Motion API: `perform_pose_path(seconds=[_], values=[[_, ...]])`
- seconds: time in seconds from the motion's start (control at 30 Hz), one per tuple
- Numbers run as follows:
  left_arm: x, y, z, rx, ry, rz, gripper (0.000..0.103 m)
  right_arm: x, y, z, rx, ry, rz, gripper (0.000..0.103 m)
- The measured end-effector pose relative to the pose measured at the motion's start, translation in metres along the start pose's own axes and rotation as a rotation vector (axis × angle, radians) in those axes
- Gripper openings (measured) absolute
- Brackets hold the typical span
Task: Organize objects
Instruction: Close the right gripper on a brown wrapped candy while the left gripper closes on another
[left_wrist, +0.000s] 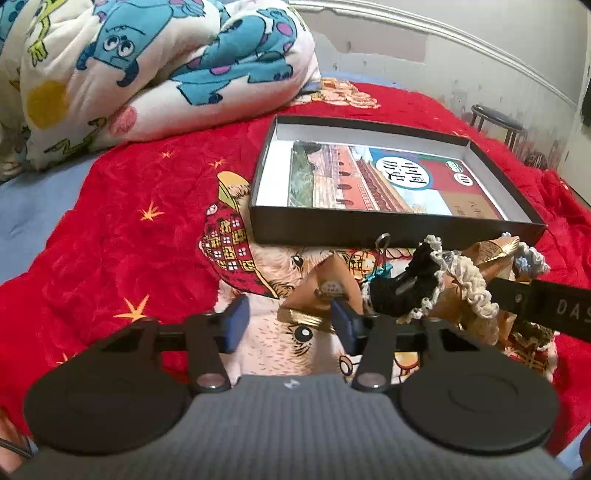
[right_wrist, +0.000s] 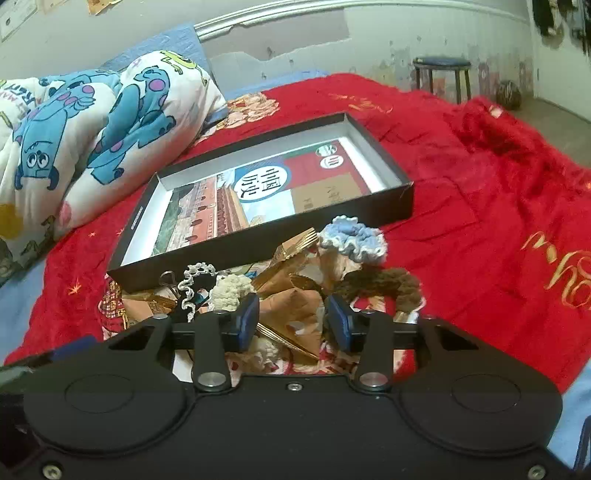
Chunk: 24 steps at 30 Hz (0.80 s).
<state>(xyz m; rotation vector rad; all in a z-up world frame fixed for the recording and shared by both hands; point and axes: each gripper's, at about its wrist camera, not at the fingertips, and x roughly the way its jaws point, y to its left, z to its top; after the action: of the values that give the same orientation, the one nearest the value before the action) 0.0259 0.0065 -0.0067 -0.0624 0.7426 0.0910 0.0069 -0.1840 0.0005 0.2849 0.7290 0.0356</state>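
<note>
Item: heap of small goods on the red plush bedspread (right_wrist: 480, 177), lying just before the near long wall of the shallow black cardboard box (right_wrist: 402, 201), which holds a picture-covered book (right_wrist: 258, 192) flat on its floor. Step in hand, as I judge it: lifting one piece out of the heap for the box. My right tongs (right_wrist: 291, 325) stand part open astride a tan kraft-paper packet with gold-foil edge (right_wrist: 295, 314); the blue pads are not yet seen pressing on it, so I count it unheld. My left tongs (left_wrist: 286, 326) are likewise part open at the heap's left end, with a second tan gold-trimmed packet (left_wrist: 325, 291) just past the right pad and nothing clamped. To do it well I would close on one packet only, square across its flat faces, clear of the yarn, then lift straight up before crossing the box wall. Contents noted: crinkled tan packets, stiff and light by my reckoning; a blue-and-white crocheted scrunchie (right_wrist: 352, 238); a brown fuzzy scrunchie (right_wrist: 384, 284); a black scrunchie with cream lace rim (left_wrist: 417, 284); a teal binder clip with wire handles (left_wrist: 380, 258). The scrunchies may snag.
</note>
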Motion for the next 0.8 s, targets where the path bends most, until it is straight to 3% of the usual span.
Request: perform_pose_path(seconds=[0.23, 0.7, 0.8], values=[[0.009, -0.003, 0.007, 0.001, -0.008, 0.002, 0.062, 0.011, 0.005, 0.001, -0.026, 0.006, -0.013, 0.04], [0.023, -0.016, 0.015, 0.04, -0.027, -0.062, 0.067, 0.021, -0.001, 0.005, 0.014, 0.014, -0.004, 0.04], [0.025, -0.018, 0.014, 0.049, -0.027, -0.061, 0.053, 0.022, -0.001, 0.005, 0.011, 0.011, -0.006, 0.04]])
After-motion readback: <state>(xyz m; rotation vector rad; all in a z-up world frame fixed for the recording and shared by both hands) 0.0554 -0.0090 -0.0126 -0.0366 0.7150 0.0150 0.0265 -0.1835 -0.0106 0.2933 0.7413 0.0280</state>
